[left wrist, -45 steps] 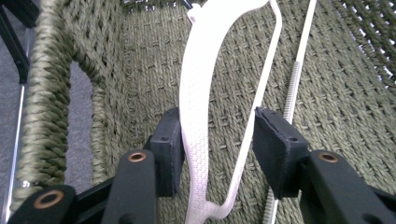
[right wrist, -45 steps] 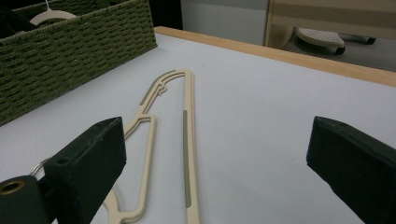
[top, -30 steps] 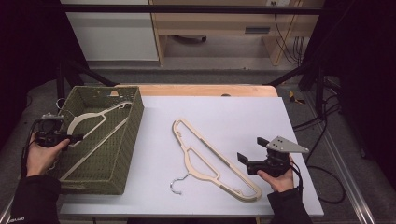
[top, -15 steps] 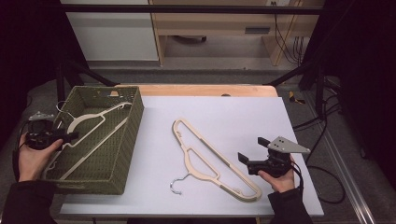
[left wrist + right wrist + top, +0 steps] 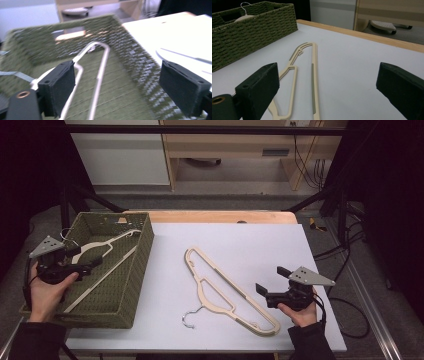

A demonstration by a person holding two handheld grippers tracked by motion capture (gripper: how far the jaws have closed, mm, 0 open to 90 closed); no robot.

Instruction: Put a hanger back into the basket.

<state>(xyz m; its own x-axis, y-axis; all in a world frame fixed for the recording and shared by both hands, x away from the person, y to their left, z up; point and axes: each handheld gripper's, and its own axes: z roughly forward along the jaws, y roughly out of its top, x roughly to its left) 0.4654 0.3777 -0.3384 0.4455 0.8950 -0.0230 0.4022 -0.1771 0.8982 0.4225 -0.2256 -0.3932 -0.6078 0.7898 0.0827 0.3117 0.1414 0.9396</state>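
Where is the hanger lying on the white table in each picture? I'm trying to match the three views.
High view: the table hanger lies centre, its hook toward the near edge.
Left gripper view: a pale curved edge at far right may be it; too blurred to tell.
Right gripper view: centre-left, ahead of the right claw.
Shared landmark: the green woven basket.

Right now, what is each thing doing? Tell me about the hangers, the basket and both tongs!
Left tongs: open, jaws just opened, nothing pinched between them.
Right tongs: open, empty, pointing at the hanger on the table.
Hanger in the basket: let go, lying slanted inside.
Hanger on the table: lying flat, untouched.
Basket: upright, no lid, one hanger inside.
Table: white top, bearing the basket and one hanger.
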